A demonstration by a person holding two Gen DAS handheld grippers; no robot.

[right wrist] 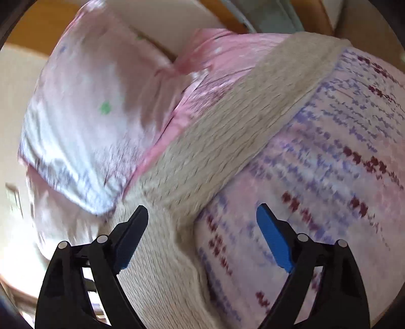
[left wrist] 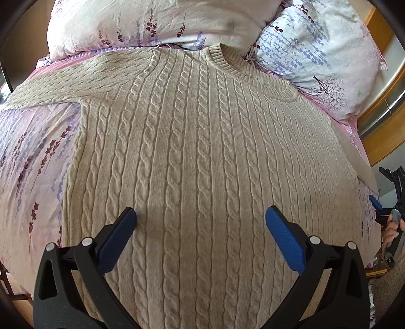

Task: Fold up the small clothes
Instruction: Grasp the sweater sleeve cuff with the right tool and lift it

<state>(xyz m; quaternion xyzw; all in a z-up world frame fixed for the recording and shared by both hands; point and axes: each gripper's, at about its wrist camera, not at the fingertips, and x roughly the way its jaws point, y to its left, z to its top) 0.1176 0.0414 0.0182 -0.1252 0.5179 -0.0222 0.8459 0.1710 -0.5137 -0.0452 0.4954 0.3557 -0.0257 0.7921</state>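
Observation:
A beige cable-knit sweater (left wrist: pixel 197 141) lies flat on the bed, neckline at the far end and one sleeve (left wrist: pixel 65 83) stretched out to the left. My left gripper (left wrist: pixel 201 215) is open and empty, hovering over the sweater's lower body. My right gripper (right wrist: pixel 202 212) is open and empty above the sweater's right sleeve (right wrist: pixel 240 131), which runs diagonally up to the right; this view is blurred. The right gripper also shows at the right edge of the left wrist view (left wrist: pixel 389 210).
The bed has a pink floral sheet (left wrist: pixel 33 157). A floral pillow (left wrist: pixel 314 50) and a bunched duvet (left wrist: pixel 152 22) lie beyond the neckline. A wooden bed frame (left wrist: pixel 379 141) runs along the right side. The pillow also shows in the right wrist view (right wrist: pixel 83 126).

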